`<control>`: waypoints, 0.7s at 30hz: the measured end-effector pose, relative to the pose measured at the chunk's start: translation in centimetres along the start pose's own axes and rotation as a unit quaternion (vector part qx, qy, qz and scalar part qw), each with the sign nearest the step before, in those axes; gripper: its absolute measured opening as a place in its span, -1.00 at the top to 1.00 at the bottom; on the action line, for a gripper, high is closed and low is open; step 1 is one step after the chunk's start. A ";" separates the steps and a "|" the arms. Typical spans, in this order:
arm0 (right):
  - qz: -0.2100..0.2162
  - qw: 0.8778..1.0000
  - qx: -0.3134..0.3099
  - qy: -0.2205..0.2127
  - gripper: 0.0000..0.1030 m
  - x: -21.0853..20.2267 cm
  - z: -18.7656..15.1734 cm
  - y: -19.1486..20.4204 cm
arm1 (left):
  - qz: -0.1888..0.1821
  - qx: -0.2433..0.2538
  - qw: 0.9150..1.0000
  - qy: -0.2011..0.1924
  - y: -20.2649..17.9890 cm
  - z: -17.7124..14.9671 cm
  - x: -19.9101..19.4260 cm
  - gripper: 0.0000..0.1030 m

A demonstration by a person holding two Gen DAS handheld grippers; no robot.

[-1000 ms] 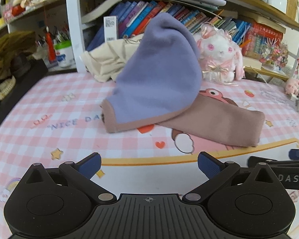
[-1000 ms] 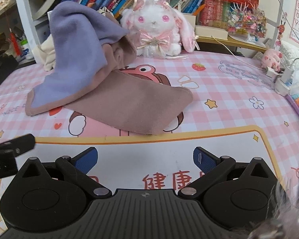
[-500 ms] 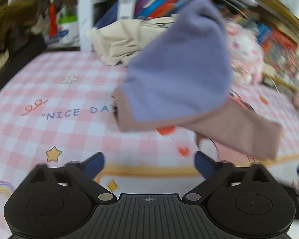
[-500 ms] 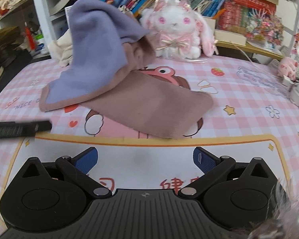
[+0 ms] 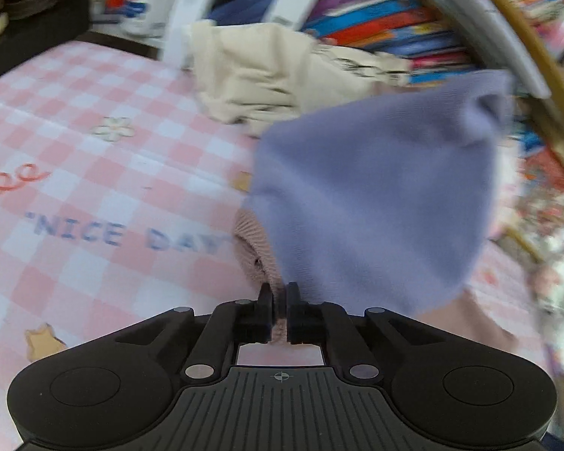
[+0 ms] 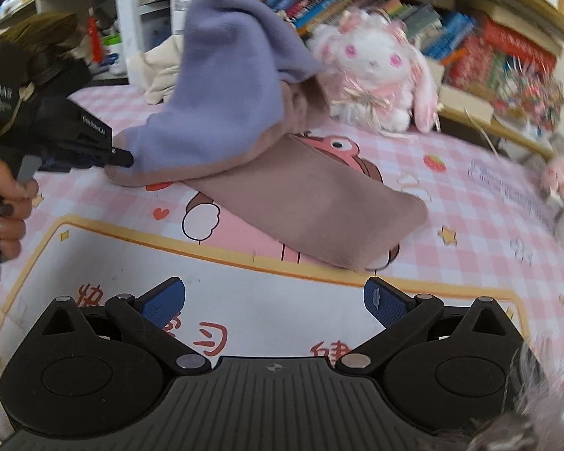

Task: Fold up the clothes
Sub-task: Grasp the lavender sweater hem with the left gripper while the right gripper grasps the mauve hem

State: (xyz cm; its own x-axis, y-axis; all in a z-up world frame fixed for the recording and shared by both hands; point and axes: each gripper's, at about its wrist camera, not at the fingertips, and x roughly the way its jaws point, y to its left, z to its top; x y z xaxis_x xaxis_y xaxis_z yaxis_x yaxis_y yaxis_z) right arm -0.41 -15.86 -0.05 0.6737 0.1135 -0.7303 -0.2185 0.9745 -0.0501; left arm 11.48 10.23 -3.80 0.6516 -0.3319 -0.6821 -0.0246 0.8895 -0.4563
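L tongs pinch the garment hem at its 9 o'clock corner. R tongs wide, empty. Fold barely begun; rest still heaped.

The counter wears a pink-and-white checked mat printed with stars, hearts, a cartoon figure and the words "NICE DAY". On it lies a lilac-and-mauve garment, one part flat, another heaped up. Behind that sits a crumpled cream cloth, and a white plush rabbit sits at the back edge
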 end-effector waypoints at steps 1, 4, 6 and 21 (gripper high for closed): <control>0.000 1.000 -0.008 -0.003 -1.00 0.0 0.1 0.1 | -0.021 0.003 1.000 0.001 -0.8 -0.4 -0.5 0.92; 0.013 1.000 -0.019 -0.005 -1.00 0.1 0.3 0.3 | -0.085 0.022 0.996 0.015 -4.2 -2.6 -2.0 0.92; 0.024 0.999 -0.022 -0.006 -1.00 0.1 0.3 0.5 | -0.123 0.047 0.991 0.031 -6.6 -4.2 -2.6 0.92; 0.013 0.998 -0.050 -0.035 0.71 0.6 -0.7 -1.9 | -0.042 0.367 0.929 0.002 -10.6 -11.8 -8.3 -0.25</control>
State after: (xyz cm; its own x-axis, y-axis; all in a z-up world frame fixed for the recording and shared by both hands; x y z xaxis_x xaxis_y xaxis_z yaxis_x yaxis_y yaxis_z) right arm -0.10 -17.78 -0.85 0.7142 0.1552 -0.6826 -0.3037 0.9472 -0.1025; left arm -2.61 -0.16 -0.03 0.6247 -0.4098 -0.6647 0.5510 0.8345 0.0034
